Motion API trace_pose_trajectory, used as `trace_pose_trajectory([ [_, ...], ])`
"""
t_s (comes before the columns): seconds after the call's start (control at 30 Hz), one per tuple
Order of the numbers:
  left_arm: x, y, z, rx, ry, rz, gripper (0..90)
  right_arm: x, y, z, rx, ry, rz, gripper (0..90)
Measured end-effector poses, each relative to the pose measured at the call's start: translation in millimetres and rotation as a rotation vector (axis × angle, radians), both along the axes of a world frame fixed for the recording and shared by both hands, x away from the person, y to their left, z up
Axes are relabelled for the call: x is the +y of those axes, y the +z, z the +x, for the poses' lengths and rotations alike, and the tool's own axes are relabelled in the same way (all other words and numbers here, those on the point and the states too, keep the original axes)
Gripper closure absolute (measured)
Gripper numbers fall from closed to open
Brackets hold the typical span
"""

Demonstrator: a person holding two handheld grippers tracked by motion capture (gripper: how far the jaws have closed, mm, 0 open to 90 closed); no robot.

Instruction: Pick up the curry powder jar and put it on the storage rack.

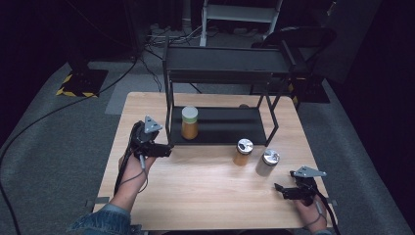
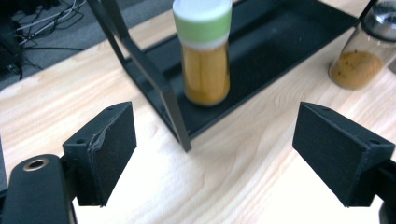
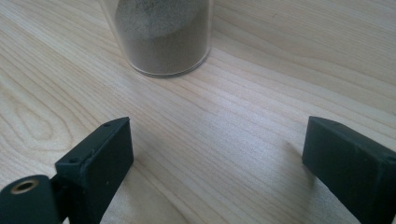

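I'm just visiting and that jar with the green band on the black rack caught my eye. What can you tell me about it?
The jar is a clear, round container filled nearly to the top with an orange-yellow powder or paste. It has a white lid with a pale green band beneath it. It stands upright on the lower shelf of the black rack, near that shelf's left end and close behind a corner post. Nothing touches it except the shelf. The left gripper points toward it with open jaws, apart from it.

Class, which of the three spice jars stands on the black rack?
The jar with the white cap and green band; the two silver-capped jars stand on the table.
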State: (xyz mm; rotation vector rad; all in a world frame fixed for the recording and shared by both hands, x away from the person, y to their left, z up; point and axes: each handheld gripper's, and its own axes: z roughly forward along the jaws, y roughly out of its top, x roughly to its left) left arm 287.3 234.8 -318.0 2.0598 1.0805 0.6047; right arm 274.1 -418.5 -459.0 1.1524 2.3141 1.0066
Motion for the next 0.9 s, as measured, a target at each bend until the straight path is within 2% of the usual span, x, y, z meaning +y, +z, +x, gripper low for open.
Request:
trace_pose_trajectory([
  [0.2,2.8,-15.6,-12.0,0.029,-0.013,0.038,13.7,0.0,0.0,0.0,0.000,0.000,0.000,8.3],
  [0.43,9.6,-43.2,-26.0,0.058,-0.015,0.041,13.7,0.0,0.0,0.0,0.000,0.000,0.000,8.3],
  [0.7,21.3,-79.9,-30.5,0.119,0.026,0.028,13.3,0.0,0.0,0.0,0.000,0.000,0.000,8.3],
  [0.9,27.1,-96.7,-34.3,0.140,0.057,0.028,13.1,0.0,0.1,0.1,0.000,0.000,0.000,8.3],
])
